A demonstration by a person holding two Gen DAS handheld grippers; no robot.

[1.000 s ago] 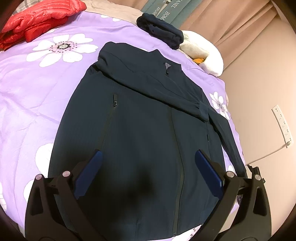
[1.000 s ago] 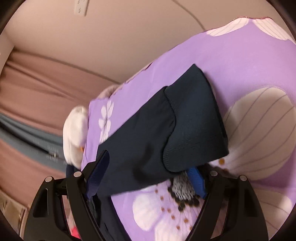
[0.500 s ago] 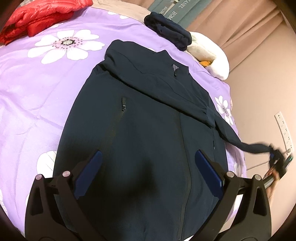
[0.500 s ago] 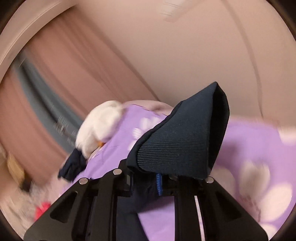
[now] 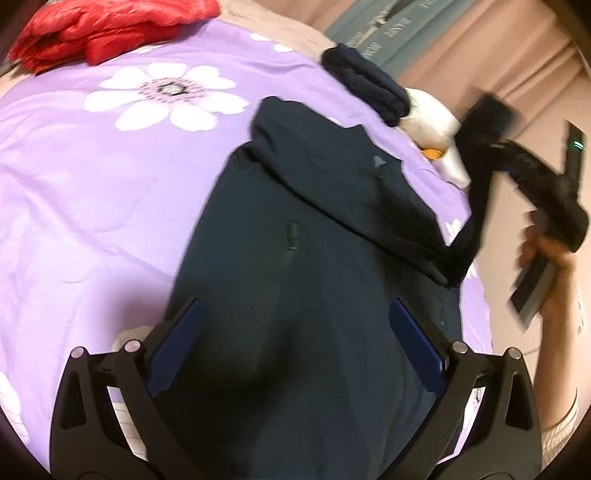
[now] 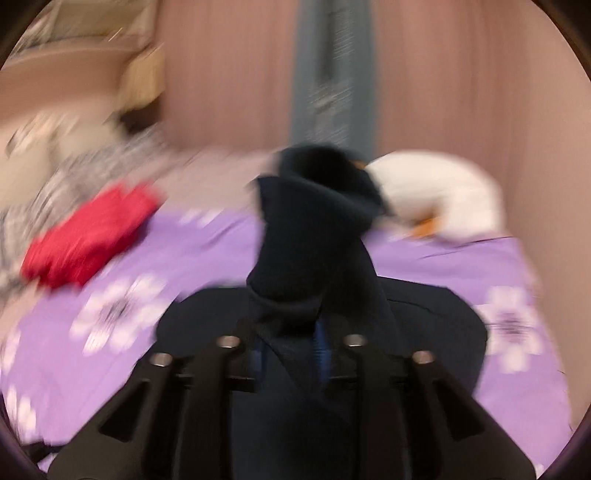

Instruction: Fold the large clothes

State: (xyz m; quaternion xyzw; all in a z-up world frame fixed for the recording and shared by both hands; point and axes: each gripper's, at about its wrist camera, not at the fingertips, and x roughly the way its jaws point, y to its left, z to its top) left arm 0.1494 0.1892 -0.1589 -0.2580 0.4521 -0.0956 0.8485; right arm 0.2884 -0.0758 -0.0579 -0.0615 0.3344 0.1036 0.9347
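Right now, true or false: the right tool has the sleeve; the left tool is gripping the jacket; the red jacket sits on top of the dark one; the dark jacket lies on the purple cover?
1. The right tool has the sleeve between its fingers: true.
2. The left tool grips the jacket: false, it hangs open above it.
3. The red jacket sits on the dark one: false, it lies apart.
4. The dark jacket lies on the purple cover: true.

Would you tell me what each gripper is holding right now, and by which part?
The right gripper grips the dark jacket by its sleeve cuff; the left gripper is open, holding nothing.
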